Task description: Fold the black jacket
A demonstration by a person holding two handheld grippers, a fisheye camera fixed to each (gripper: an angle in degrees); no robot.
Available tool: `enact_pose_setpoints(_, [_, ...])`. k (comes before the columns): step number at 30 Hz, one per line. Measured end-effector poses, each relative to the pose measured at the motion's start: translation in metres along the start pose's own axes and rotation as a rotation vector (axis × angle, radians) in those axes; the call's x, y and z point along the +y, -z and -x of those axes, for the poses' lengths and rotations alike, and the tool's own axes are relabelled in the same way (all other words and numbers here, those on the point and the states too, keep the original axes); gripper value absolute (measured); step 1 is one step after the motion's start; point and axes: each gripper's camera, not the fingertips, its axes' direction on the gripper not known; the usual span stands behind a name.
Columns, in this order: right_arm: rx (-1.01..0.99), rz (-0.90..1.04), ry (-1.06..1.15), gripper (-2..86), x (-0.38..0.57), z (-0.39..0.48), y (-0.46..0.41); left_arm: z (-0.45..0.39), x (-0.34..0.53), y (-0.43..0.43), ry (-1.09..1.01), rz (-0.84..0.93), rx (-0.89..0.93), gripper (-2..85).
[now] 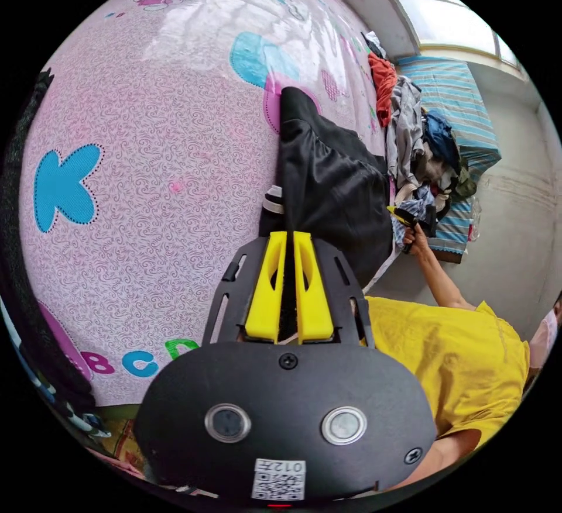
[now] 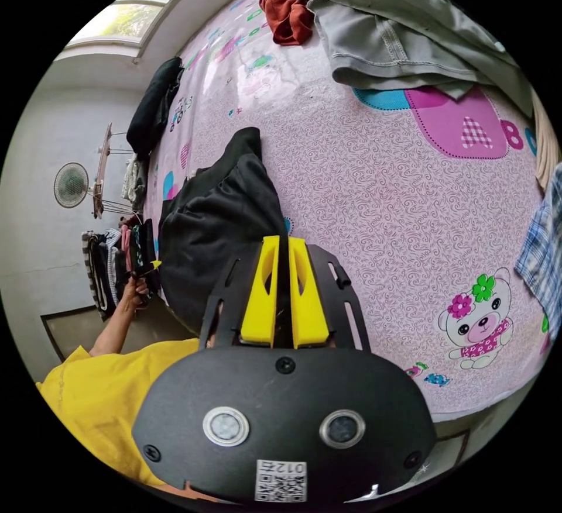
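Note:
The black jacket (image 1: 333, 185) lies bunched on the pink patterned bed sheet (image 1: 164, 174), near the bed's edge. In the left gripper view my left gripper (image 1: 290, 236) has its yellow jaws shut on a lifted edge of the jacket. The right gripper (image 1: 405, 217) shows at the jacket's other side, held in a hand. In the right gripper view my right gripper (image 2: 283, 240) is shut on the black jacket (image 2: 216, 220) too, with dark cloth between its jaws. The left gripper (image 2: 147, 267) shows small beyond the jacket. A person in a yellow shirt (image 1: 462, 355) holds both.
A heap of mixed clothes (image 1: 418, 144) and a red garment (image 1: 383, 83) lie along the bed's far side beside a striped mattress (image 1: 468, 115). Grey trousers (image 2: 386, 27), a plaid shirt (image 2: 541, 255) and a dark garment (image 2: 155, 103) rest on the sheet (image 2: 380, 185). A fan (image 2: 70, 185) stands by the wall.

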Motion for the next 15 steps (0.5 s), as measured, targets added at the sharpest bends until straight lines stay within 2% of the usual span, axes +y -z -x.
enact_pose_setpoints(5, [-0.062,0.038,0.071,8.1,0.049,-0.011,0.017,-0.012,0.050,0.031,-0.064,-0.005,0.011,3.8])
enact_pose_setpoints(9, [-0.067,0.062,0.083,9.2,0.088,-0.026,0.008,-0.028,0.089,0.022,-0.099,0.074,-0.087,5.3])
enact_pose_setpoints(12, [-0.116,0.061,0.074,9.4,0.103,-0.035,-0.010,-0.041,0.095,0.014,-0.108,0.067,-0.102,5.1])
enact_pose_setpoints(15, [-0.078,0.081,0.088,7.2,0.104,-0.034,-0.032,-0.054,0.088,0.007,-0.120,0.098,-0.175,3.7])
